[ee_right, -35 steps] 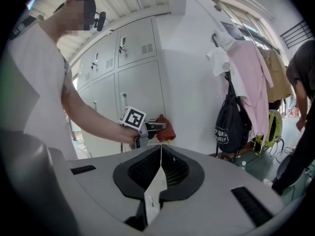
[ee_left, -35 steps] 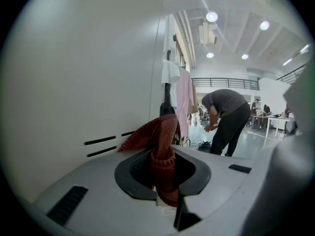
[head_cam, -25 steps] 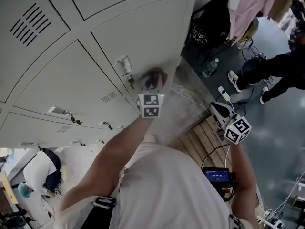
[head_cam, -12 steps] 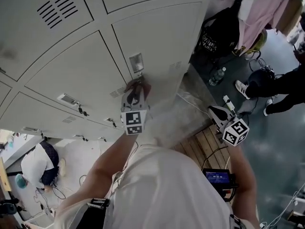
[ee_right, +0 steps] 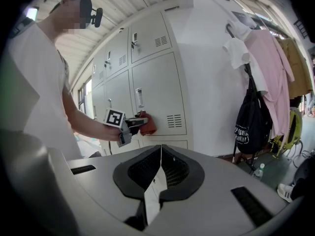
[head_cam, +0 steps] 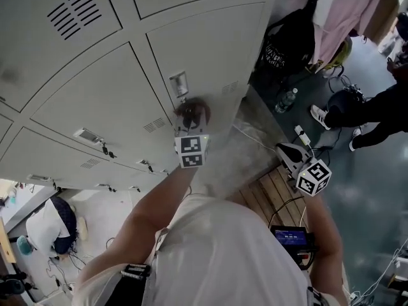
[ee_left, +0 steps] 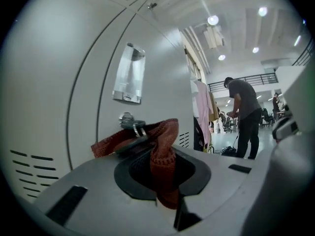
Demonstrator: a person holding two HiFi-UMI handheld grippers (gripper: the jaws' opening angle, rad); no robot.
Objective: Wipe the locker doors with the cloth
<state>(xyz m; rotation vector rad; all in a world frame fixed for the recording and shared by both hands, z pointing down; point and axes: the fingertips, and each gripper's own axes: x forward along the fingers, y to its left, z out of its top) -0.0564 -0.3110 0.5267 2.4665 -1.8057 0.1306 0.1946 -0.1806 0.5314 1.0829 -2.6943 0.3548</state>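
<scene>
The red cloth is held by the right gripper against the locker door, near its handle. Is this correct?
No, the left gripper holds the red cloth against the locker door, near its handle; the left gripper view shows its jaws shut on the cloth. The right gripper is shut, empty.

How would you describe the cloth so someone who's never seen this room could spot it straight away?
Find the bank of pale grey lockers, then the end column beside the white wall. There the left gripper pinches the cloth at a door, just below its clear card holder. It is a rusty red knitted rag, the only colour on the grey doors.
</scene>
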